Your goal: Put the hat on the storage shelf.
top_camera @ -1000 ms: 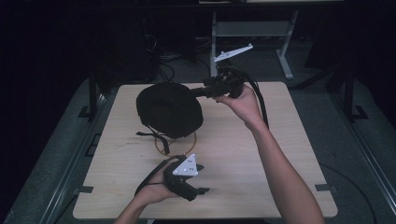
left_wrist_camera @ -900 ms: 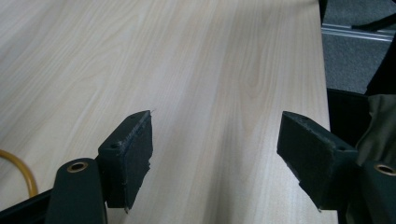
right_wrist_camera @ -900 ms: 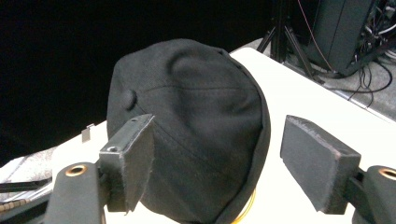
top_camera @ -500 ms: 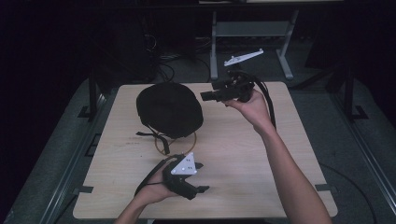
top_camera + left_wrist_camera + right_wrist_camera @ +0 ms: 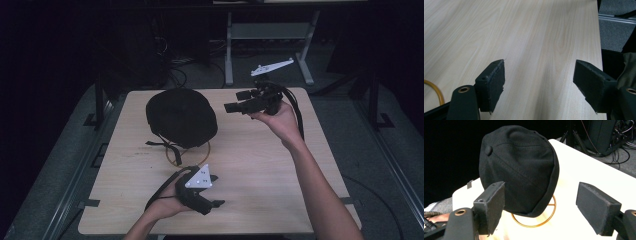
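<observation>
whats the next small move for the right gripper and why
Probably ease the right gripper forward toward the black cap: its jaws stand wide open and empty, aimed at the cap on its gold ring stand, with a gap between them in the high view.

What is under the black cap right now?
Under the black cap a thin gold ring rests on the table. The cap covers whatever joins it to the ring.

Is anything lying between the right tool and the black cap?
No. In the high view, only bare table separates the right tool from the black cap.
</observation>
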The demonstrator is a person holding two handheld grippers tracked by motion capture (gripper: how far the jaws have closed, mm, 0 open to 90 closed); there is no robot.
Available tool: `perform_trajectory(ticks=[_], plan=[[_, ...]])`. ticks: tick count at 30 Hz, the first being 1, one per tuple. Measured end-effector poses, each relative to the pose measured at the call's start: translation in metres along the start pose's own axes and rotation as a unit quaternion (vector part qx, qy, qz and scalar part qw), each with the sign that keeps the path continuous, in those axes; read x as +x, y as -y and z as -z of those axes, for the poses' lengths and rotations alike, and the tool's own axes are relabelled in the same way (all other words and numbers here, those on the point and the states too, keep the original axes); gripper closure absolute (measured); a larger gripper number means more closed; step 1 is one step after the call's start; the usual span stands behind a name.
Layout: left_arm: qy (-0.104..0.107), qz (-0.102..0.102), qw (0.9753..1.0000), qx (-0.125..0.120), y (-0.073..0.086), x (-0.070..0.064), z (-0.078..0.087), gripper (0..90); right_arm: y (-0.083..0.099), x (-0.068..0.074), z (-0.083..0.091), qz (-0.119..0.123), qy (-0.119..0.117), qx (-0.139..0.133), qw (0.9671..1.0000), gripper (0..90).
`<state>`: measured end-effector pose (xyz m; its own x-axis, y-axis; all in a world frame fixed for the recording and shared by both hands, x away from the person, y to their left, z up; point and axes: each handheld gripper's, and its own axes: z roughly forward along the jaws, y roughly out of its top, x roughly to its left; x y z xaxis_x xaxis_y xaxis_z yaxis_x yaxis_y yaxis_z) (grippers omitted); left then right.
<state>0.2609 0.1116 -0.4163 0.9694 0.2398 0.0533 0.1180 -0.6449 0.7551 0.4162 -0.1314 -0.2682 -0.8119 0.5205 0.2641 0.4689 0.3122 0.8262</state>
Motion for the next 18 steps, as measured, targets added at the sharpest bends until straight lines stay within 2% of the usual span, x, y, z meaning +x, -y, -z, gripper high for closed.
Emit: perform_trajectory(ticks=[18], plan=[[-0.006,0.0,1.0,0.006,0.001,0.0,-0.001,23.9,0.024,-0.005,0.021,-0.005,0.007,-0.001,1.0,20.8]])
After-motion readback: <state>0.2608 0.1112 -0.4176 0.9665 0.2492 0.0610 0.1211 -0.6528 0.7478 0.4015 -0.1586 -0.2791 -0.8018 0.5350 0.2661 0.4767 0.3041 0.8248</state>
